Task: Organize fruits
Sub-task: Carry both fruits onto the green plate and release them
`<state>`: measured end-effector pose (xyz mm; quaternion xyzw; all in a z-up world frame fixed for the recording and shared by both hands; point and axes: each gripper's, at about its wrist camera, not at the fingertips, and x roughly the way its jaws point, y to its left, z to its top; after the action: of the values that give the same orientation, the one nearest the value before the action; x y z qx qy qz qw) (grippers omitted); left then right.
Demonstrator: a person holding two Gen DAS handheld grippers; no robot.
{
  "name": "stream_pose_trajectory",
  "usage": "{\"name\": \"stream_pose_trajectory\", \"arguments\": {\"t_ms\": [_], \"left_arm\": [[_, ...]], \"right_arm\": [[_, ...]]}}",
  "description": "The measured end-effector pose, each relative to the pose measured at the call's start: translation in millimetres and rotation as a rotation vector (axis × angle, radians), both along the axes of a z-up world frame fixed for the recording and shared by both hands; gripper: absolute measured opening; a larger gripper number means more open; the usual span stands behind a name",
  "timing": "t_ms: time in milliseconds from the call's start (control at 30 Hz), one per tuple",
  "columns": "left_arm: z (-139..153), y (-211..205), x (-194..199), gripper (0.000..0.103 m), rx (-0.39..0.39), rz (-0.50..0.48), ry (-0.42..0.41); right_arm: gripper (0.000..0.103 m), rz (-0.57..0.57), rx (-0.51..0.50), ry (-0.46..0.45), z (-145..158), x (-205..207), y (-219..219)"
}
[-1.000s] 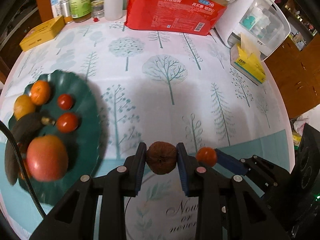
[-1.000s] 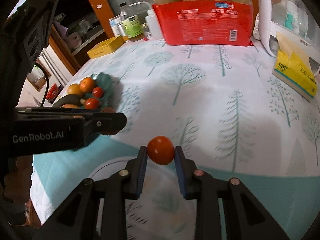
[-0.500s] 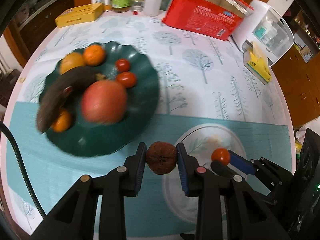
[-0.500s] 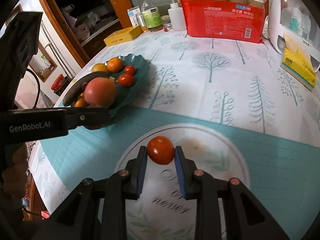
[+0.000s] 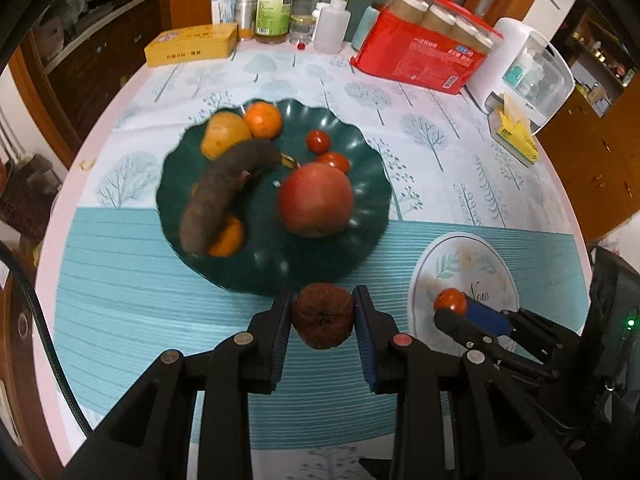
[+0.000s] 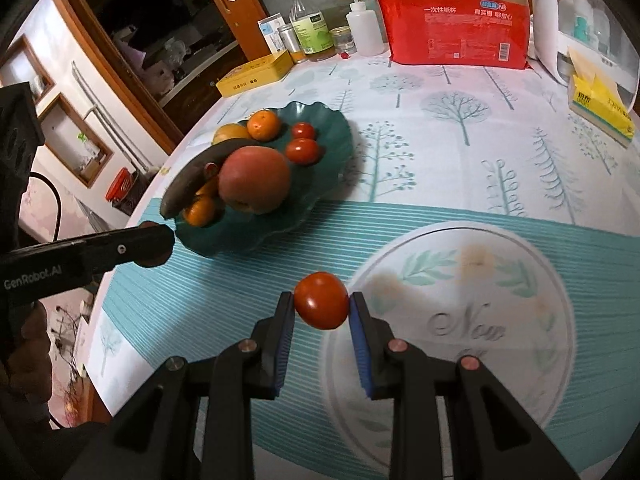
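My left gripper (image 5: 322, 322) is shut on a brown wrinkled fruit (image 5: 322, 321), held above the table just in front of the dark green plate (image 5: 368, 184). The plate holds a red apple (image 5: 316, 199), a dark brown banana (image 5: 224, 192), oranges (image 5: 263, 120) and two small tomatoes (image 5: 318, 141). My right gripper (image 6: 322, 307) is shut on a small red tomato (image 6: 322, 306), above the left edge of the round printed patch on the cloth (image 6: 472, 320). The right gripper also shows in the left wrist view (image 5: 456, 308). The plate shows in the right wrist view (image 6: 336, 148).
At the table's back stand a red pack of paper cups (image 5: 424, 56), a yellow box (image 5: 190, 44), bottles (image 5: 274, 10) and a white appliance (image 5: 528, 68). A yellow tissue pack (image 5: 514, 136) lies at the right. The table edge curves at the left.
Both grippers have pulled back toward the near side of the table with their fruits still held. The green plate and the back items now sit farther off and more centred.
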<state>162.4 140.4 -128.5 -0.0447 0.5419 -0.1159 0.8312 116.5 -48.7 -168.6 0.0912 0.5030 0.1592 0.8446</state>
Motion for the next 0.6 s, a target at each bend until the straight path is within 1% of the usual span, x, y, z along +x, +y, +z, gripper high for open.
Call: {"name": "stream_pose_trajectory", "arguments": {"t_ms": [167, 333, 467, 600], "left_arm": [[5.7, 16.4, 9.2, 0.029, 0.017, -0.071, -0.024], [5.5, 26.6, 24.3, 0.029, 0.037, -0.152, -0.045], [0.6, 30.9, 35.4, 0.029, 0.034, -0.199, -0.055], [-3.7, 32.3, 43.0, 0.029, 0.015, -0.236, -0.069]], "right_arm": [[0.028, -0.032, 0.028, -0.017, 0.7, 1.1, 27.6], [0.028, -0.062, 0.051, -0.057, 3.0, 3.0, 53.6], [0.028, -0.098, 0.065, -0.084, 2.9, 5.6, 67.2], [0.028, -0.139, 0.069, -0.099, -0.2, 10.1, 77.1]]}}
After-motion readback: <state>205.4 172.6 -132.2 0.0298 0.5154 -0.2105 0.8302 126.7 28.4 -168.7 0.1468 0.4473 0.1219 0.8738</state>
